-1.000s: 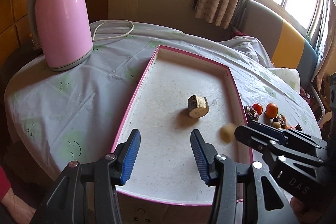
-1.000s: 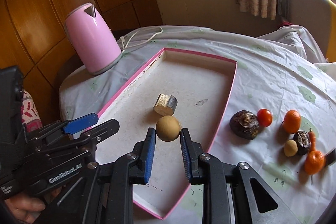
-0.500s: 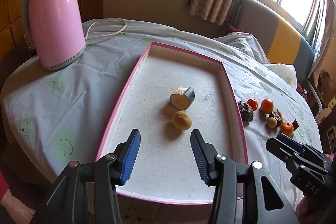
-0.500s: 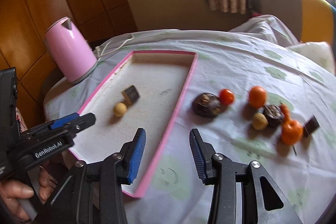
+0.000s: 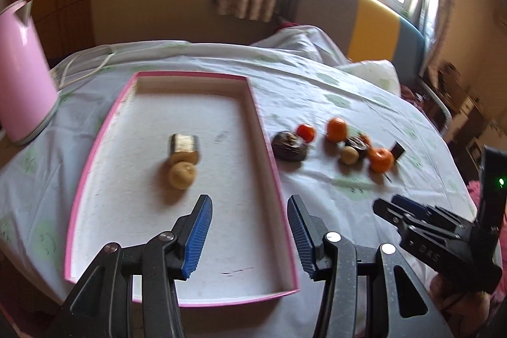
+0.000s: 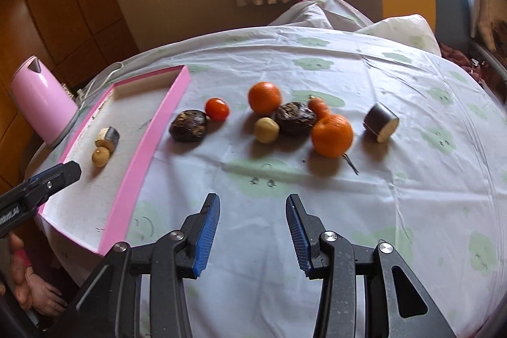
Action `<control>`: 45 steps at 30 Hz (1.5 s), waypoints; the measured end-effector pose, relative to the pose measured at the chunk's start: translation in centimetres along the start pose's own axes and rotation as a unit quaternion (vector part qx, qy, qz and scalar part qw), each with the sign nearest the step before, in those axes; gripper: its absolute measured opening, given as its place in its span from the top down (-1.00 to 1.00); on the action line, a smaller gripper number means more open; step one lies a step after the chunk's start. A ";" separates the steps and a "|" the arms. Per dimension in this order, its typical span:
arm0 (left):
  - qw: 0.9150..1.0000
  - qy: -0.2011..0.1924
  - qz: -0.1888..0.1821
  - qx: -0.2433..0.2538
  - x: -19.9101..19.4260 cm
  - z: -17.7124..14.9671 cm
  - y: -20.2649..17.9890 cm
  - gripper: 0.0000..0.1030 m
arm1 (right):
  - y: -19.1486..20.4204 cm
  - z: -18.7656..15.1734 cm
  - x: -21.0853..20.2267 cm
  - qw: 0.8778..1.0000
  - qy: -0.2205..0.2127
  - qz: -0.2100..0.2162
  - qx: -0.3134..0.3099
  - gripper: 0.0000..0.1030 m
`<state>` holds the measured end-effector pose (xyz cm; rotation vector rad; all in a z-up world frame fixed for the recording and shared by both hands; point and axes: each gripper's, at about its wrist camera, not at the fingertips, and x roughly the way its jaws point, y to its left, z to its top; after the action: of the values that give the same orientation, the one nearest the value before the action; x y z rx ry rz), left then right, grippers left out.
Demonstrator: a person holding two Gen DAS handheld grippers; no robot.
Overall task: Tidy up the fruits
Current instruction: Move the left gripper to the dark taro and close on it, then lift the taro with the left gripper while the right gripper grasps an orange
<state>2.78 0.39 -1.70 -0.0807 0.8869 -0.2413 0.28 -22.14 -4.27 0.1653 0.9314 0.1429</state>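
1. I count two pieces in the tray (image 5: 104, 129): a tan ball (image 5: 182, 175) touching a cut chunk (image 5: 185, 146).
2. Eight fruits (image 6: 331, 135) lie left on the table (image 6: 412, 195), just right of the tray's rim.
3. My right hand-held gripper (image 6: 252, 230), its jaws just opened, is empty over bare cloth; my left hand-held gripper (image 5: 248, 235) gapes empty over the tray's near end.
4. I judge there is ample room near the fruits.

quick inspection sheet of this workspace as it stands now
surface: round table under a white tablecloth with green prints
job's things: pink tray holds a tan round fruit touching a cut chunk; on the cloth lie two oranges, a tomato, two dark fruits and more
clutter: pink kettle
grippers: left gripper and right gripper, jaws open, empty
cables: white kettle cord
surroundings: curtain, window
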 end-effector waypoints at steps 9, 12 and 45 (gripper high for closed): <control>0.995 0.019 -0.058 0.079 1.7 2.0 -4.1 0.15 | -1.6 -0.3 -0.1 1.000 -0.004 -0.007 0.018 0.14; 0.993 0.027 -0.062 0.096 2.8 2.9 -5.0 0.15 | -1.8 -0.4 0.0 1.000 -0.004 -0.008 0.019 0.14; 0.947 0.140 -0.049 0.285 13.7 7.7 -7.3 -0.11 | -3.7 0.0 0.7 0.999 0.004 0.008 0.034 0.14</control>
<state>15.78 -10.22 -5.98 0.4587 1.0655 -0.6045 0.87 -25.57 -5.58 0.2358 0.9436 0.1264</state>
